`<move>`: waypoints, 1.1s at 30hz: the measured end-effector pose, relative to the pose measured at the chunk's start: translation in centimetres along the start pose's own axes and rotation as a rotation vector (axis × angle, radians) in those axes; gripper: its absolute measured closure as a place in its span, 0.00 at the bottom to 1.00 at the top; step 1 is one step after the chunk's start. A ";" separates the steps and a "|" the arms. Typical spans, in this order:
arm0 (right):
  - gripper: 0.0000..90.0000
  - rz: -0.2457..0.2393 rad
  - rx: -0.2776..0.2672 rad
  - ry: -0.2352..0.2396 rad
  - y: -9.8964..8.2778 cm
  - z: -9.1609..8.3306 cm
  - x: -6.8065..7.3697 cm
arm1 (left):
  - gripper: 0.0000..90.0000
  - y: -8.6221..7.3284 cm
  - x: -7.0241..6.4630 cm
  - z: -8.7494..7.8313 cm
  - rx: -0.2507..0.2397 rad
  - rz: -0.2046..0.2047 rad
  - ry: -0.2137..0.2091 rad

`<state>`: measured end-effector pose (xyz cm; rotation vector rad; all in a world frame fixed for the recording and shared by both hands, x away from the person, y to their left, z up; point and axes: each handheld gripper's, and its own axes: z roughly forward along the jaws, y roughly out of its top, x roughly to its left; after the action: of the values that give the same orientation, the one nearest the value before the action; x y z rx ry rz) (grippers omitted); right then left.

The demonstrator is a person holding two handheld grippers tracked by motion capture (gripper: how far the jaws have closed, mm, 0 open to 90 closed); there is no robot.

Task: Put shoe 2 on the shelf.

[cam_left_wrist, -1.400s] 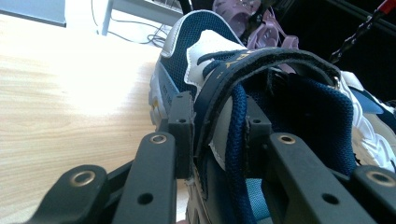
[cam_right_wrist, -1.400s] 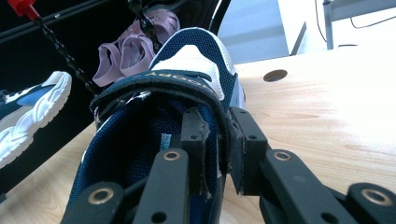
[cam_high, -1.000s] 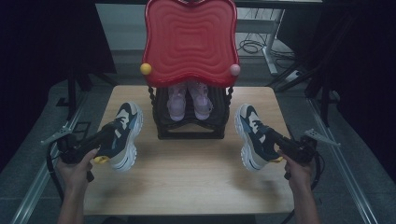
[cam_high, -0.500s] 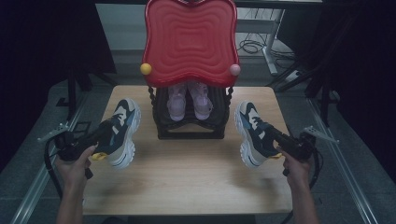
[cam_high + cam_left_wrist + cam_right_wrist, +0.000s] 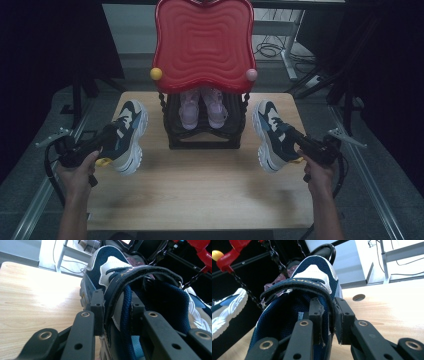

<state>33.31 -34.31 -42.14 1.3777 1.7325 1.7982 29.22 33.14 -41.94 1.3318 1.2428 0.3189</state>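
Sneakers flank the black rack (image 5: 204, 134): left sneaker (image 5: 127, 136) clamped by the left gripper (image 5: 111, 137), right sneaker (image 5: 271, 135) by the right gripper (image 5: 291, 136) (each pinching the collar).

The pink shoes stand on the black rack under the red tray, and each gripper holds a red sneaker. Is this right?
Not quite: the high view shows the left sneaker and the right sneaker navy and white, not red. The pink shoes, black rack and red tray are as stated.
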 end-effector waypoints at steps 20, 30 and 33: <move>0.86 -0.028 -0.072 0.003 3.1 0.5 0.9 | 0.81 2.4 -0.6 0.2 -0.048 0.005 -0.021; 0.86 -0.024 -0.106 0.013 4.6 0.7 1.2 | 0.81 3.5 -1.1 0.8 -0.056 0.009 -0.028; 0.86 -0.026 -0.108 0.013 4.9 0.9 1.4 | 0.81 3.7 -1.4 1.0 -0.051 0.028 -0.012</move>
<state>35.22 -33.91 -37.33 1.2966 1.6263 1.8617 31.19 32.62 -38.38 1.3064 1.1998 0.3599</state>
